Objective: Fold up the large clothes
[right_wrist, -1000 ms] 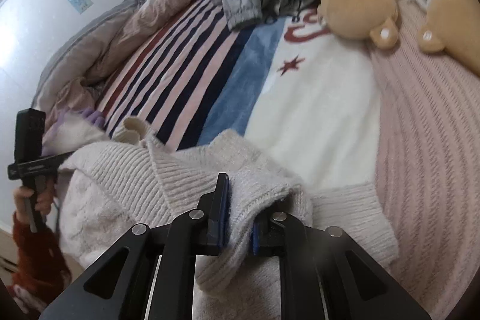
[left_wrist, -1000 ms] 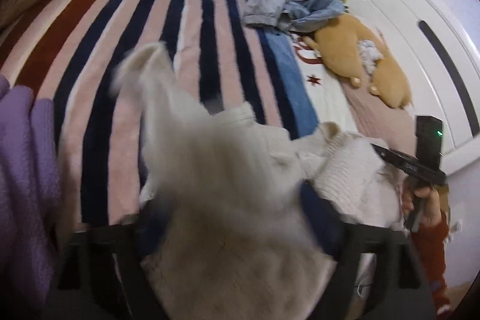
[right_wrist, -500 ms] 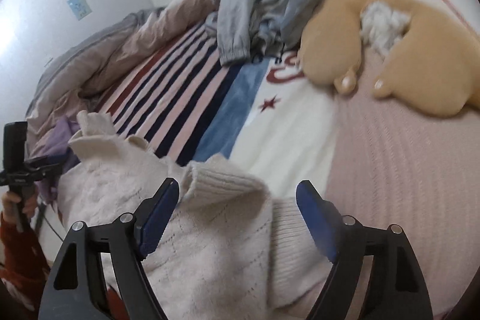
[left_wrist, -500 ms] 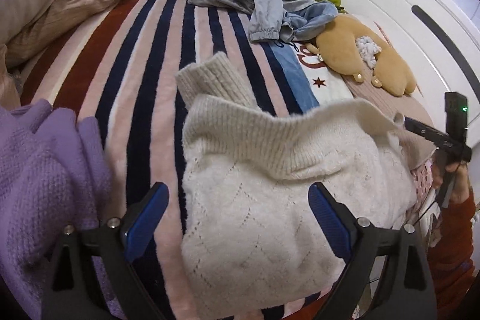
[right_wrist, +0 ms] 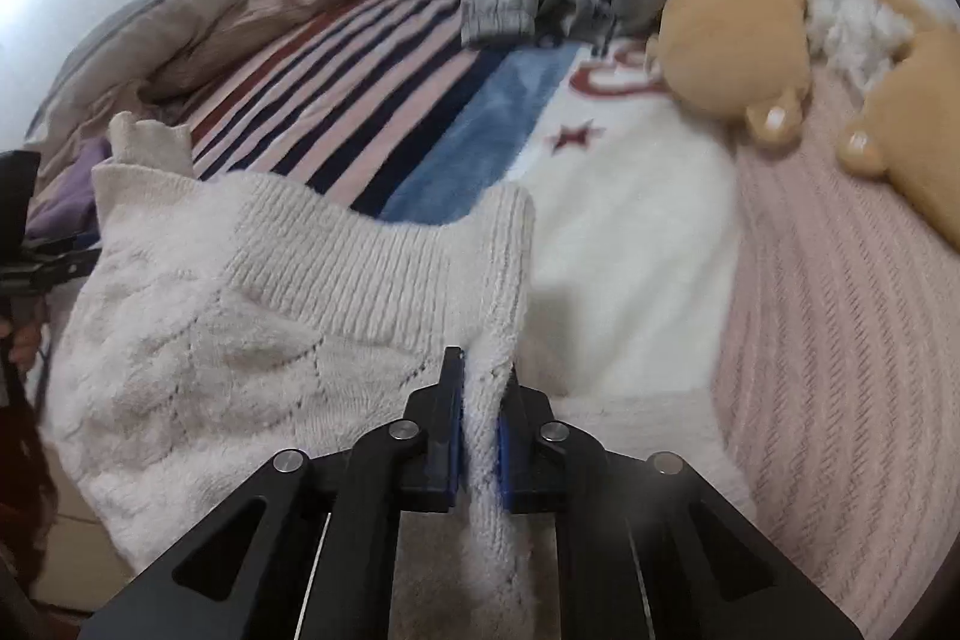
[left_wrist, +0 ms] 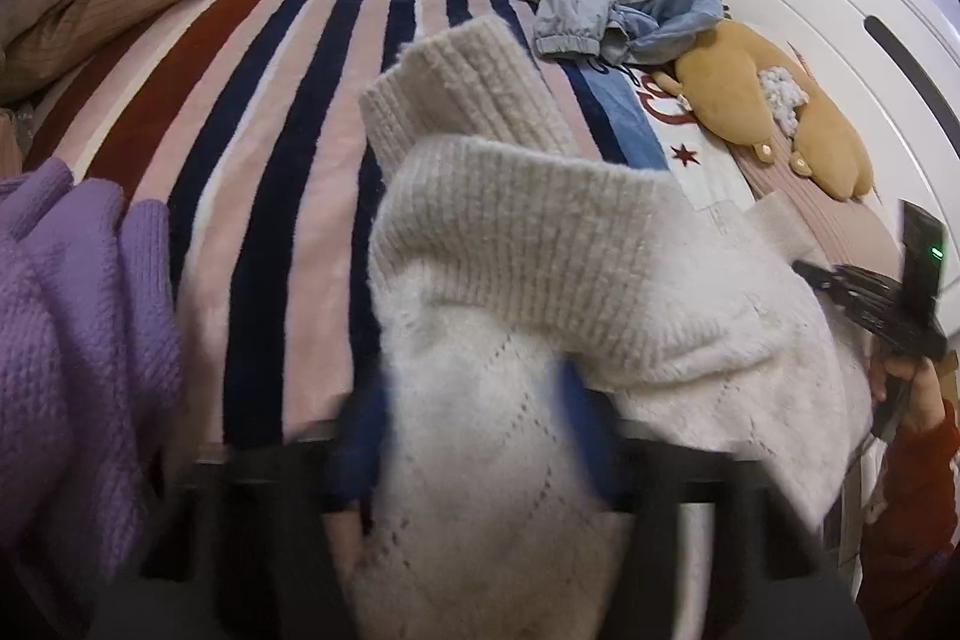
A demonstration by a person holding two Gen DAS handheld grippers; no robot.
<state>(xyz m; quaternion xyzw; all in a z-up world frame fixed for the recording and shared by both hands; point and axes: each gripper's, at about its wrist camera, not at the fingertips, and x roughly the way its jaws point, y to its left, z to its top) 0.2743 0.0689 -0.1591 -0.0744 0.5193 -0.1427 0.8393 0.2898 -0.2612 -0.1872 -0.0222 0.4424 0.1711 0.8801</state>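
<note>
The cream knit sweater (right_wrist: 252,316) you were folding lay at the near edge of the striped blanket (left_wrist: 252,148), soft, bulky and stretchy by the look of it, so I judged it would sag unless gripped through the thick ribbed hem. Your right gripper (right_wrist: 478,436) was clamped tight on a side fold. Your left gripper (left_wrist: 474,436) was motion-blurred, its blue pads seemingly closing around the knit, though I could not tell whether they gripped it.
</note>
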